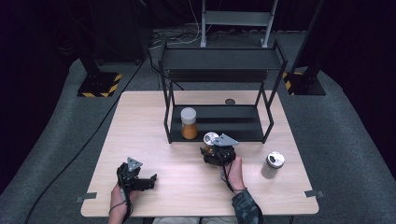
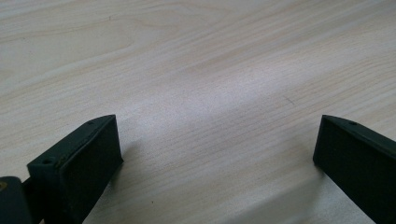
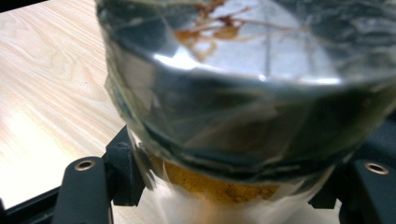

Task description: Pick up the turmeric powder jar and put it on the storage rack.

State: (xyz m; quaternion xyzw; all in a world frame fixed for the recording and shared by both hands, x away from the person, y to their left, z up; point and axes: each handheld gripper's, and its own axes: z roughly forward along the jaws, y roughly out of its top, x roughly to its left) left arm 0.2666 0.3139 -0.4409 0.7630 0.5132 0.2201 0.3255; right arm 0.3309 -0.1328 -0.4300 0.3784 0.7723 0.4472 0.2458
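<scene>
Looking down from the high view, the right tongs (image 1: 215, 151) clamp a spice jar (image 1: 210, 140) upright, just in front of the black rack (image 1: 219, 60), whose lower shelf (image 1: 233, 122) lies straight ahead beside a white-lidded orange jar (image 1: 188, 123). The right hand (image 1: 235, 172) reaches forward, wrist low. The left tongs (image 1: 140, 179) rest near the desk (image 1: 154, 116) edge, well apart.

The left gripper view shows its jaws spread wide over bare wood, holding nothing.

The right gripper view shows the jar's silver lid (image 3: 261, 56) above orange powder (image 3: 219, 184), pinched between the jaws.
</scene>
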